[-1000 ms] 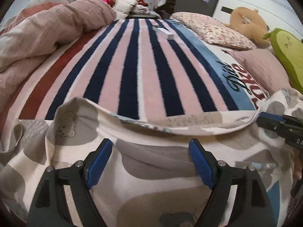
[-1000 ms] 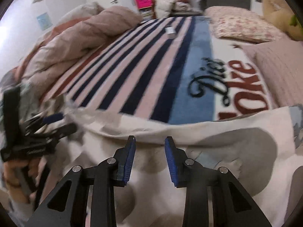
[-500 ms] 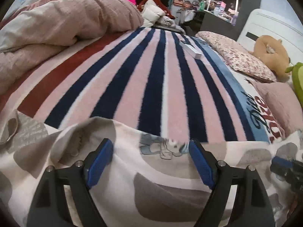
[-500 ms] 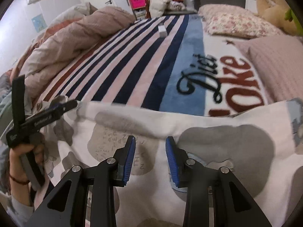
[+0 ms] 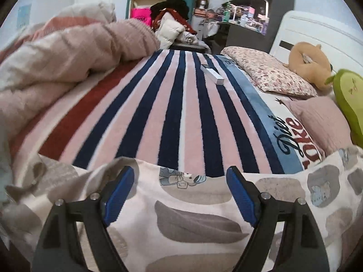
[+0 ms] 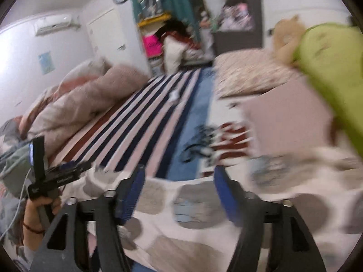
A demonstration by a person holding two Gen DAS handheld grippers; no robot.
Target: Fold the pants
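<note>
The pants (image 5: 192, 217) are cream with grey patches and small cartoon prints. They lie spread across the near end of the striped blanket (image 5: 181, 117). My left gripper (image 5: 180, 190) is open above the pants, holding nothing. In the blurred right wrist view the pants (image 6: 204, 233) lie under my right gripper (image 6: 179, 192), which is open and empty. The left gripper (image 6: 65, 172) also shows there at the far left, held in a hand over the pants' left edge.
A bunched pink duvet (image 5: 68, 61) fills the left of the bed. A small white box (image 5: 213, 74) lies on the stripes further up. Floral and pink pillows (image 5: 267, 72), a tan plush (image 5: 306, 61) and a green plush (image 5: 349, 95) sit at the right.
My right gripper has opened from nearly shut and swung right, blurring its view. My left gripper stayed open and tilted upward, showing more of the room; the pants' far edge has settled flatter.
</note>
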